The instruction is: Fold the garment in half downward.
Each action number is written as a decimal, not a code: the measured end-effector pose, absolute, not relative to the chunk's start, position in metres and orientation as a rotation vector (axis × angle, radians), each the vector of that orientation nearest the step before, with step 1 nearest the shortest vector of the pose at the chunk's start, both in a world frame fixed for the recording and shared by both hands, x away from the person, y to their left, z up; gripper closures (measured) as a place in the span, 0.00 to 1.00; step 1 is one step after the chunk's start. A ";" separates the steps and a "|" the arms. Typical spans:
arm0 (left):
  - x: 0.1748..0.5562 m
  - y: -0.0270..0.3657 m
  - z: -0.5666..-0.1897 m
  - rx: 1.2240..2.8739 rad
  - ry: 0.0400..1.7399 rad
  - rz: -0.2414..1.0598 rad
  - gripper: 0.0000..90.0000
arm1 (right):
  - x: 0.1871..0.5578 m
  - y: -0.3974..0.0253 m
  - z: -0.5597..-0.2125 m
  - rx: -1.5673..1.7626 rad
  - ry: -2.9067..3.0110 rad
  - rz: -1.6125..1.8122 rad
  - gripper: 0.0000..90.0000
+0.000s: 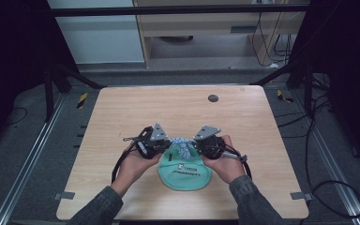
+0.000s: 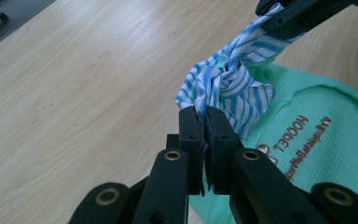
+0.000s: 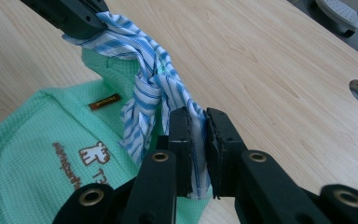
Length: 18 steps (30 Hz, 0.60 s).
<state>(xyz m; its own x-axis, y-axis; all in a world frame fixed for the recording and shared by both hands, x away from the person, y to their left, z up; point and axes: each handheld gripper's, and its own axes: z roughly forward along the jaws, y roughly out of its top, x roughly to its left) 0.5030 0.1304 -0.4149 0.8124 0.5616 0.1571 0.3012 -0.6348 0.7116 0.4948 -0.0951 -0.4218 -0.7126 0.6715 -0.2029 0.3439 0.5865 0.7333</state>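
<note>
Near the table's [image 1: 122, 117] 6 o'clock edge lies a green bib [image 1: 186, 176]. Both grippers, left [image 1: 161, 146] and right [image 1: 198, 147], clamp its striped ties [image 1: 183, 146], knotted at the bib's 12 o'clock. Uneven pulling could probably slip a tie free or loosen the knot.

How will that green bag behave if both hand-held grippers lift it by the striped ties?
Probably floppy: the green bag is waffle-weave cloth lying flat on the table, so it should sag and swing under the knot. It looks light and apparently empty. The striped ties bunch softly in the left hand-held gripper and the right hand-held gripper, so they may slip.
</note>
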 end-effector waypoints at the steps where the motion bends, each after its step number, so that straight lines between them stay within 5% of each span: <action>1: 0.502 0.131 -0.416 2.290 0.629 0.478 0.96 | 0.494 -0.095 -0.422 0.806 2.355 0.945 0.90; 18: 0.494 0.135 -0.423 2.267 0.624 0.421 0.96 | 0.480 -0.098 -0.428 0.795 2.382 0.949 0.90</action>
